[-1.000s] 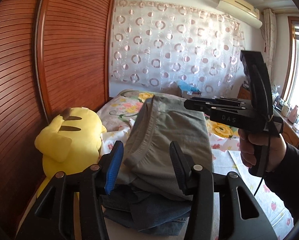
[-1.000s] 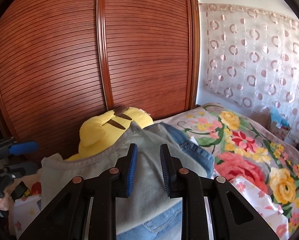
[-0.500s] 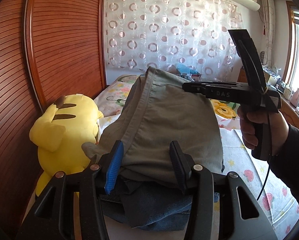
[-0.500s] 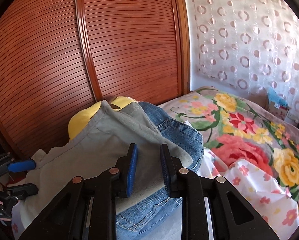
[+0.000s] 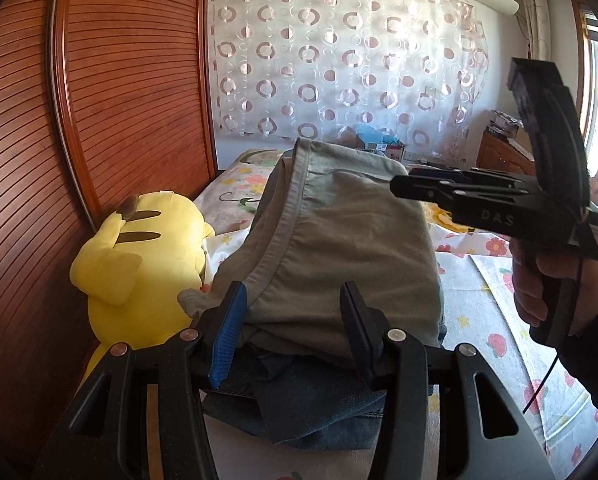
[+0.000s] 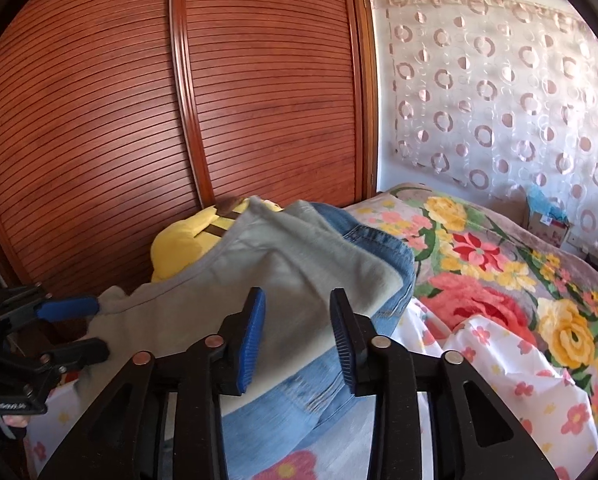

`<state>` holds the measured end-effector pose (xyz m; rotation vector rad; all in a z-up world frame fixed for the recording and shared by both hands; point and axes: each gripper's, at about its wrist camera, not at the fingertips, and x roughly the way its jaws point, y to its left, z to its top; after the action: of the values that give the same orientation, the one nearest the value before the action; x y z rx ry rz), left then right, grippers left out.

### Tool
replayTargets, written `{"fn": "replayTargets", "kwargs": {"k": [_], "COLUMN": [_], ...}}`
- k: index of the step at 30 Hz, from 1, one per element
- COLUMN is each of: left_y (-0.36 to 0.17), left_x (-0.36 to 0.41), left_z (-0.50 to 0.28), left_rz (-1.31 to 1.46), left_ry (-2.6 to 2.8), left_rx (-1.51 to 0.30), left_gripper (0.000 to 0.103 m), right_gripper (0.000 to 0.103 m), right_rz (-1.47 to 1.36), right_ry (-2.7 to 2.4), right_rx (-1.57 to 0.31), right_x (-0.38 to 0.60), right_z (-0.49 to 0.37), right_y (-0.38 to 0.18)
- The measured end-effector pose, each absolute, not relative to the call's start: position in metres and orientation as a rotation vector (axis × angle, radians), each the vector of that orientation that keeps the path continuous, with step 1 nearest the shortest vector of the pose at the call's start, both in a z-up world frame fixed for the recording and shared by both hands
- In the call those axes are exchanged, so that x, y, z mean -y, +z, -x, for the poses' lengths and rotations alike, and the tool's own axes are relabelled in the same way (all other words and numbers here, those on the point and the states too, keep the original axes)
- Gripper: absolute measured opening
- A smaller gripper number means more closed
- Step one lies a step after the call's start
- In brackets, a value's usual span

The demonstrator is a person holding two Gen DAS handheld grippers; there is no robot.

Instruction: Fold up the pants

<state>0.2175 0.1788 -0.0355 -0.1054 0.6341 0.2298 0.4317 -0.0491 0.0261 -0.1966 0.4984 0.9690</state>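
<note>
Folded grey-green pants (image 5: 339,240) lie on a stack of blue jeans (image 5: 311,408) on the bed, beside a yellow plush toy (image 5: 139,272). My left gripper (image 5: 295,292) is shut on the near end of the pants, and the thick fold fills the gap between its pads. In the right wrist view the grey pants (image 6: 291,264) look blurred over the jeans (image 6: 379,240). My right gripper (image 6: 297,296) has its jaws opening, with the pants' edge loose between them and neither pad pressing. From the left wrist view the right gripper (image 5: 395,188) hovers at the pants' far right corner.
A slatted wooden wardrobe (image 6: 259,100) runs close along the left, behind the plush toy (image 6: 183,244). The flowered bedspread (image 6: 479,280) stretches off to the right. A circle-patterned curtain (image 5: 339,72) hangs behind the bed. A person's hand (image 5: 539,288) holds the right gripper's handle.
My right gripper's jaws have spread and let go of the pants' far edge, which now lies lower over the jeans. The left gripper keeps the same hold and barely moves.
</note>
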Motion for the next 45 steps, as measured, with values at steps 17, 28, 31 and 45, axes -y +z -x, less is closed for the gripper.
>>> {"fn": "replayTargets", "kwargs": {"k": [17,28,31,45], "left_y": [-0.018,-0.009,-0.01,-0.005], "left_x": [-0.172,-0.157,-0.149,-0.089], "left_z": [-0.193,-0.175,-0.171,-0.155], "left_rz": [0.095,0.058,0.063,0.045], "left_ry": [0.207,0.191,0.158,0.037], "left_rx": [-0.611,-0.593,-0.593,-0.576], "left_gripper": [0.087,0.091,0.091,0.091], "right_gripper": [0.05,0.061,0.063,0.07], "right_rz": [0.169,0.139,0.128,0.095], "right_ry": [0.934,0.893,0.868,0.653], "right_rx": [-0.473,-0.473,-0.477,-0.511], "right_x": [0.081,0.096,0.103,0.156], "right_z": [-0.38,-0.349,-0.339,-0.283], "right_y": [0.034,0.037,0.038,0.037]}}
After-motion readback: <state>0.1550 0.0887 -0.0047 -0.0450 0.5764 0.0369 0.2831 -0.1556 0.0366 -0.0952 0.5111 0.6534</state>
